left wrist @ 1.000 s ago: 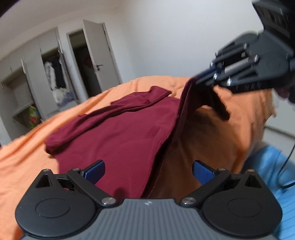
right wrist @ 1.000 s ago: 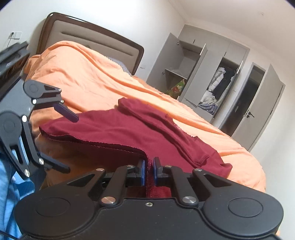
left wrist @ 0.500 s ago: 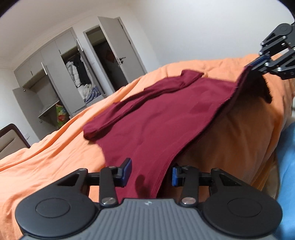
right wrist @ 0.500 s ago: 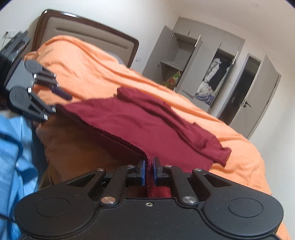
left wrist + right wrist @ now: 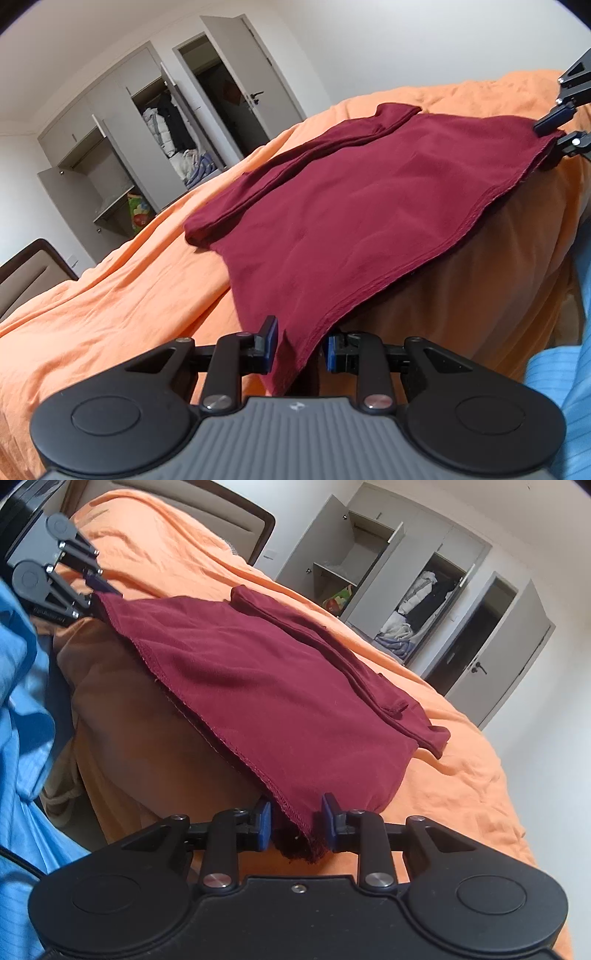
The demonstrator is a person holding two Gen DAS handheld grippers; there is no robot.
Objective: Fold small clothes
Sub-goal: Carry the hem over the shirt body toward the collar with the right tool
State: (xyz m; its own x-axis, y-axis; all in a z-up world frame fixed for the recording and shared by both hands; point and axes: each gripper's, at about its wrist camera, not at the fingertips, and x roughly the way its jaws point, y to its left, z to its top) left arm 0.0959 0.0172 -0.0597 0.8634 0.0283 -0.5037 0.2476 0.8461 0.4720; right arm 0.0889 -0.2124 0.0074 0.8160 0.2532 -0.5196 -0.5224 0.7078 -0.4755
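**Both grippers open around the hem of the maroon shirt**

I had the maroon shirt spread on the orange bed cover, its near hem hanging off the edge of the bed. In my left wrist view the left gripper stood at 6 o'clock with its jaws apart, one hem corner drooping between the blue pads; I saw gaps on both sides, so it was open and not clamping. The right gripper showed at 2 o'clock at the shirt's other corner.

In my right wrist view the right gripper was likewise open, the stitched corner of the hem hanging loose between its pads. The left gripper sat at 10 o'clock by the far corner; from there I could not tell how wide it was. A folded sleeve lay along the far side of the shirt. Blue fabric filled the 9 o'clock edge. Behind the bed stood a wardrobe with its doors open at 1 o'clock, and a headboard at 11 o'clock.
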